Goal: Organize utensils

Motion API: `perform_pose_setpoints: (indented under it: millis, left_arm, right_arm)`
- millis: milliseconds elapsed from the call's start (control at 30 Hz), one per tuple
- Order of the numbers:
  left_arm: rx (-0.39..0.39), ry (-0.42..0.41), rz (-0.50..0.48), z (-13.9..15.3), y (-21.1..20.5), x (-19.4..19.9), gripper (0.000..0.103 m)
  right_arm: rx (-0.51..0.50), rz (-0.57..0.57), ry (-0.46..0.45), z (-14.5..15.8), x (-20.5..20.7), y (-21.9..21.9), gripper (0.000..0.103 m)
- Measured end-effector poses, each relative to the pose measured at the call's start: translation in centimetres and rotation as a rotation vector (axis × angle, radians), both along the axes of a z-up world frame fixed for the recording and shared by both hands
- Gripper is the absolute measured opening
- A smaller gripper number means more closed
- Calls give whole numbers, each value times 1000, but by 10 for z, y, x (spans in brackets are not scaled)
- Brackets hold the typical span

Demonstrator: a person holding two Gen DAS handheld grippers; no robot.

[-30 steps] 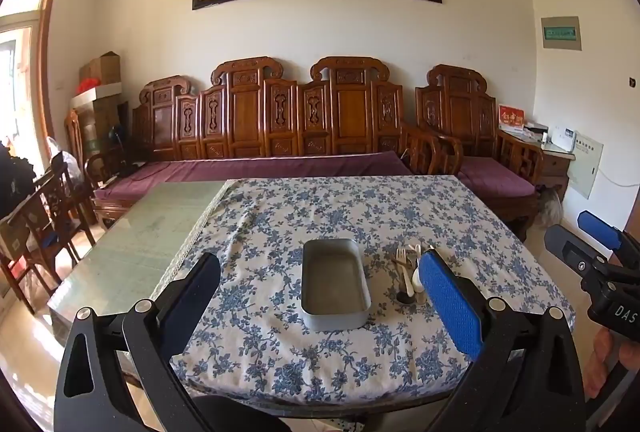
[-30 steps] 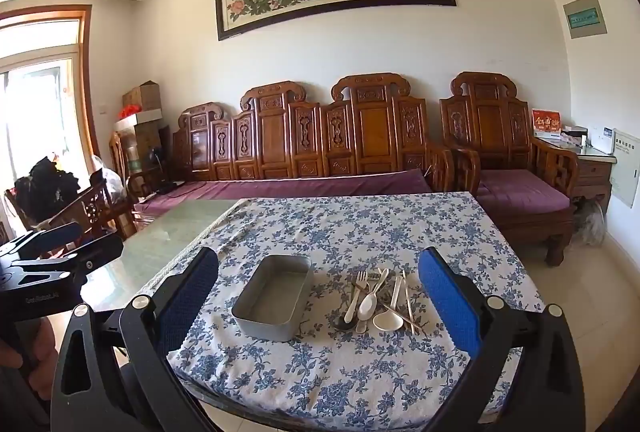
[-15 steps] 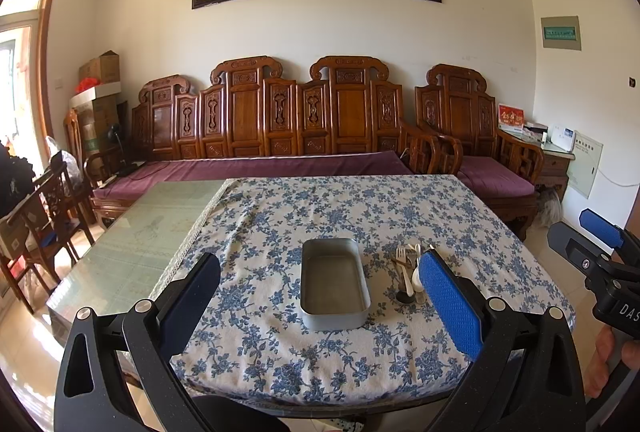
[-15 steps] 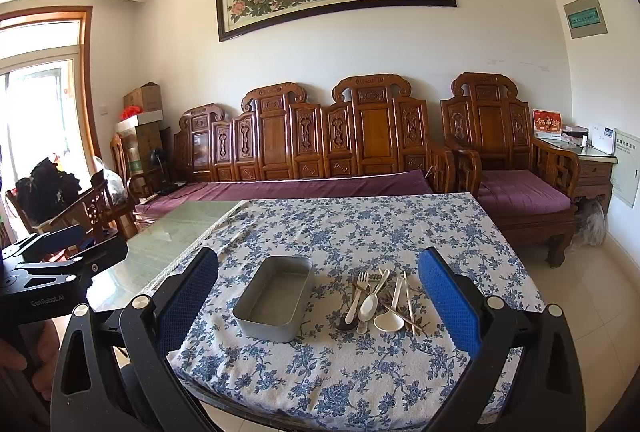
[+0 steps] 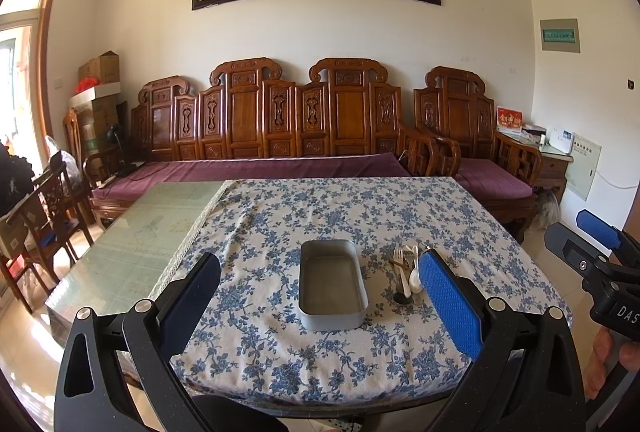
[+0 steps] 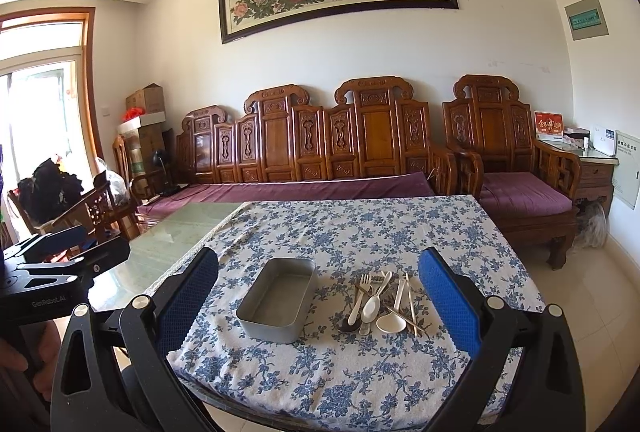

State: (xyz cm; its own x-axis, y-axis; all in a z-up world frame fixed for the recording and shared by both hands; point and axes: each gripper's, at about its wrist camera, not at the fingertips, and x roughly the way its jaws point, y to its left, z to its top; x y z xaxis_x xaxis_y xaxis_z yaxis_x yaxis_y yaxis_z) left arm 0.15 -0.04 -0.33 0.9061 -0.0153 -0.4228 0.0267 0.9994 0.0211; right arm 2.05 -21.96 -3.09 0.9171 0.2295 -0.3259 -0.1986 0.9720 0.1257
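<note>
An empty grey metal tray [image 5: 331,284] [image 6: 278,305] lies on the blue-flowered tablecloth [image 5: 340,224] [image 6: 360,232]. Just right of it is a pile of utensils [image 5: 407,272] [image 6: 382,299]: a fork, white spoons, a dark spoon and chopsticks. My left gripper [image 5: 320,306] is open, held back from the table's near edge, its jaws framing the tray. My right gripper [image 6: 320,306] is open too, well short of the pile, with nothing between its fingers. Each gripper shows at the edge of the other's view, held by a hand.
The cloth covers the right part of a glass-topped table [image 5: 132,232]. A carved wooden sofa [image 5: 280,136] with purple cushions stands behind it, an armchair [image 6: 516,168] at the right. Wooden chairs [image 5: 44,216] crowd the left side. Tiled floor lies to the right.
Both views have hardly shifted. The right gripper seen in the left wrist view has sunk slightly; nothing on the table has moved.
</note>
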Motion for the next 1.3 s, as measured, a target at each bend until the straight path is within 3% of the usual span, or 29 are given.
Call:
perform_pose_setpoints:
  millis: [1300]
  left_arm:
    - [-2, -1, -3, 2, -2, -4, 96]
  right_arm:
    - [2, 3, -4, 6, -4, 1, 100]
